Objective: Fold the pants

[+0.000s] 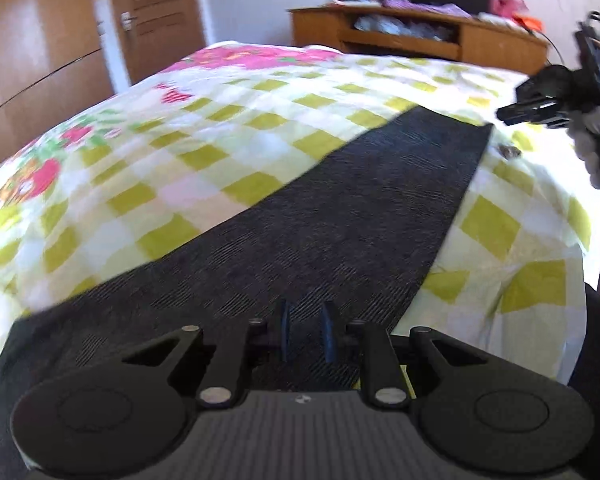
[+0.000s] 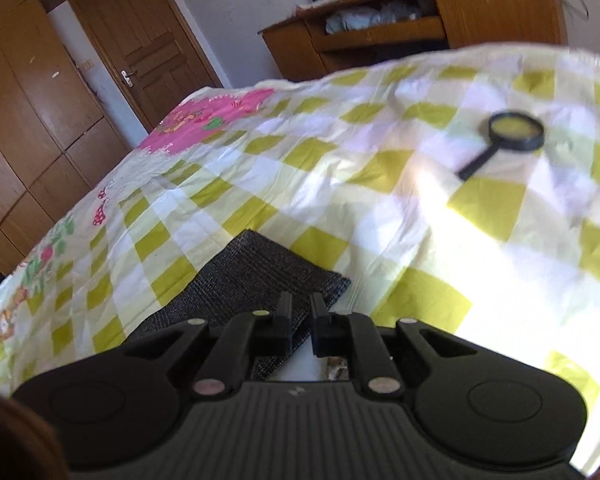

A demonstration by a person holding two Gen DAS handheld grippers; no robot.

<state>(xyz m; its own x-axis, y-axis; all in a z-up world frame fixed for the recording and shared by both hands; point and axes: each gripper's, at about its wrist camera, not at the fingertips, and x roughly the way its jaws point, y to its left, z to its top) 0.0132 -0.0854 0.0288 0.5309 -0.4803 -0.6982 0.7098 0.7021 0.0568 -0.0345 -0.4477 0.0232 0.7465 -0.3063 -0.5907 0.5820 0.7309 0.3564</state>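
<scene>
A home bedroom, clearly: a bed (image 2: 380, 184) under a yellow-green checked sheet fills the view, a panelled wooden door (image 2: 140, 40) and tall wardrobe (image 2: 24, 120) stand behind it, and a cluttered wooden cabinet (image 2: 420, 28) sits against the white wall.

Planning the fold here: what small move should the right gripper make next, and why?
Probably lower the right gripper onto the narrow end of the dark pants and pinch it. The pants lie flat lengthwise on the checked bedsheet, and its jaws stand slightly apart, empty, just above that end.
</scene>
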